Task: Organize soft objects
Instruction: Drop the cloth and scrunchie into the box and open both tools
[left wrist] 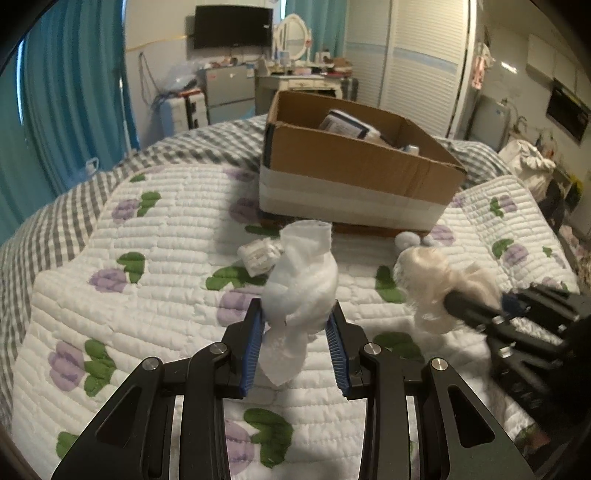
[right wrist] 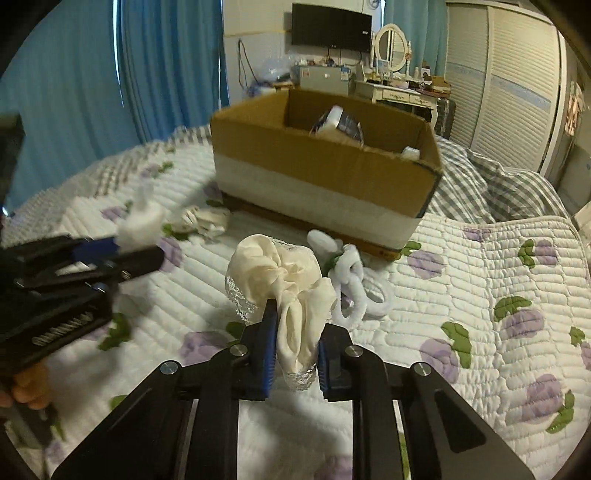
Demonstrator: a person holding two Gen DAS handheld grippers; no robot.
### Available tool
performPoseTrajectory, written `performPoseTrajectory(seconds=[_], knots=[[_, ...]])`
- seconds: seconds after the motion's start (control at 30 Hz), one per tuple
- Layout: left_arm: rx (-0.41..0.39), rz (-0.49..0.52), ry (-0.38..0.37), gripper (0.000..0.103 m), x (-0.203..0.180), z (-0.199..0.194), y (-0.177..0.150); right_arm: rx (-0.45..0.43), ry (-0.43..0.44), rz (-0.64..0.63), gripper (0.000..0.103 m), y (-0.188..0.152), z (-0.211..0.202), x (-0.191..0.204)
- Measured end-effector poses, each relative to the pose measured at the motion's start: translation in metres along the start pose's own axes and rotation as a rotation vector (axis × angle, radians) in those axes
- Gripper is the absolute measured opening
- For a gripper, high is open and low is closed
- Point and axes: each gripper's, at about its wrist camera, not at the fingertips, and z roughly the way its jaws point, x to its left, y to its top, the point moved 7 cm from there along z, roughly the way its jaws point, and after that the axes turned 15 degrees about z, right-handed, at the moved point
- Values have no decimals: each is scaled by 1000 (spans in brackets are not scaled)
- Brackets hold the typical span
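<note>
Cardboard box (left wrist: 354,158) lies straight ahead of both tongs: left tongs (left wrist: 298,314) pinching a white sock (left wrist: 303,280), right tongs (right wrist: 295,325) pinching a cream scrunchie (right wrist: 280,273).

Bedroom clutter behind the bed
Blue curtains (right wrist: 159,74), wall TV (right wrist: 330,27), oval mirror (right wrist: 391,46) on white dressing table (right wrist: 395,94), louvred wardrobe (right wrist: 517,85), checked bedding (right wrist: 480,184).

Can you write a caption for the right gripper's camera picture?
Right gripper pinches a cream cloth above the quilt, cardboard box behind.
</note>
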Motion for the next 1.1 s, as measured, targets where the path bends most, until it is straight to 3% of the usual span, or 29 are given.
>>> performPoseTrajectory(seconds=[0.37,0.67,0.87,1.1], knots=[[-43,45,6,32,-25,-34,19,-126,78,75,17,45,-72,-22],[-110,92,1,32,-33,-60,79,-240,69,24,17,109,-110,-33],[-155,104,20,32,-21,-49,136,-272,63,11,17,160,-92,-37],[-128,138,39,32,-6,9,185,-265,65,37,17,203,-41,-40]])
